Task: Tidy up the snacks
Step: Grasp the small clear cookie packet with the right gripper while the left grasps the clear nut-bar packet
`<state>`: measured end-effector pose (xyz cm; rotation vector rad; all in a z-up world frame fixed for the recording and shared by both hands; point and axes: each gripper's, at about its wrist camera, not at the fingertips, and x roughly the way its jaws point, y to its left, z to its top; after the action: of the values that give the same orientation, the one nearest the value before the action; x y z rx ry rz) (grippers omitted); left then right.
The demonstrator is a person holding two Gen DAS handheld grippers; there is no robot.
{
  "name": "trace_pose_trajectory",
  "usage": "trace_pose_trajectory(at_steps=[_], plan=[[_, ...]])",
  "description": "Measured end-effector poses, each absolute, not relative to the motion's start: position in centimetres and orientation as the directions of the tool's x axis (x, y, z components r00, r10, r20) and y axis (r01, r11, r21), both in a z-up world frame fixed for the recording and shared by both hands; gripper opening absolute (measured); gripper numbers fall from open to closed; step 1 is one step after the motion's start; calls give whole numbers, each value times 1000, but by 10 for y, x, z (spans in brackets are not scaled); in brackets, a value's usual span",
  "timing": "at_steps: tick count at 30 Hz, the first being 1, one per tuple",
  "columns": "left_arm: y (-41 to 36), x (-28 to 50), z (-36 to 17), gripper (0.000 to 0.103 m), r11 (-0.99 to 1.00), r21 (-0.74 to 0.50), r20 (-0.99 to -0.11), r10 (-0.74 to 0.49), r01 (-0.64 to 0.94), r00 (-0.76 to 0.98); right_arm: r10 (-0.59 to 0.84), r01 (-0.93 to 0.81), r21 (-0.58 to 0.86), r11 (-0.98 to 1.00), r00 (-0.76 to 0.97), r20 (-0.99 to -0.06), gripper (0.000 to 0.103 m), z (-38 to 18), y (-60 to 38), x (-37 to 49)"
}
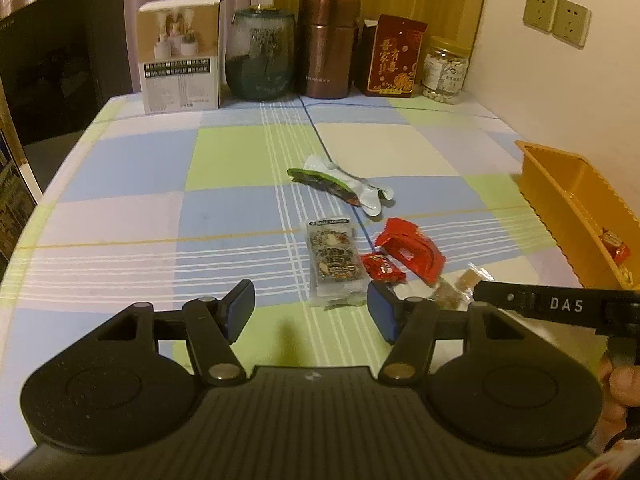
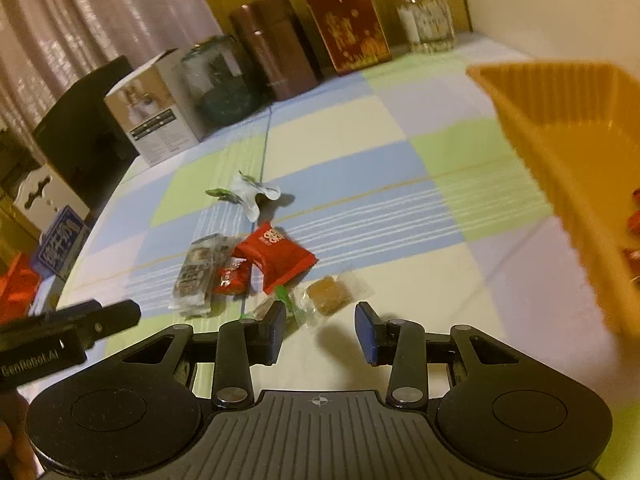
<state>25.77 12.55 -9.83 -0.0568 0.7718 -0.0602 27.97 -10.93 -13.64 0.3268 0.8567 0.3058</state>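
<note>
Loose snacks lie on the checked tablecloth: a clear nut bar pack (image 1: 334, 262) (image 2: 198, 270), a small red candy (image 1: 383, 267) (image 2: 232, 276), a larger red packet (image 1: 412, 249) (image 2: 274, 256), brown cubes in clear wrap (image 1: 452, 290) (image 2: 329, 291) and a green-white wrapper (image 1: 340, 184) (image 2: 248, 196). An orange tray (image 1: 560, 196) (image 2: 560, 132) at the right holds red candies (image 1: 614, 246). My left gripper (image 1: 311, 312) is open and empty, just short of the nut bar pack. My right gripper (image 2: 321, 330) is open and empty, just short of the brown cubes.
Along the table's back edge stand a white box (image 1: 180, 56), a dark glass jar (image 1: 260, 54), a brown canister (image 1: 328, 46), a red box (image 1: 394, 56) and a clear jar (image 1: 444, 70). A black monitor (image 1: 60, 60) stands at the left.
</note>
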Motion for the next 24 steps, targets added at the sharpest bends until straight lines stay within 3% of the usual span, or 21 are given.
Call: trace_pose_trajectory(at_steps=[7, 11, 16, 24], plan=[[132, 275, -110, 65, 993, -113, -704, -93, 18, 704, 368, -111, 392, 913, 640, -674, 40, -145, -99, 298], [130, 281, -114, 66, 994, -108, -712, -93, 23, 696, 326, -144, 312, 939, 659, -678, 40, -146, -86, 303], [129, 287, -119, 66, 993, -112, -723, -98, 24, 684, 252, -196, 161, 967, 679, -689, 22, -151, -73, 297], [123, 299, -126, 65, 988, -151, -707, -129, 30, 695, 241, -147, 194, 970, 684, -688, 21, -150, -84, 295]])
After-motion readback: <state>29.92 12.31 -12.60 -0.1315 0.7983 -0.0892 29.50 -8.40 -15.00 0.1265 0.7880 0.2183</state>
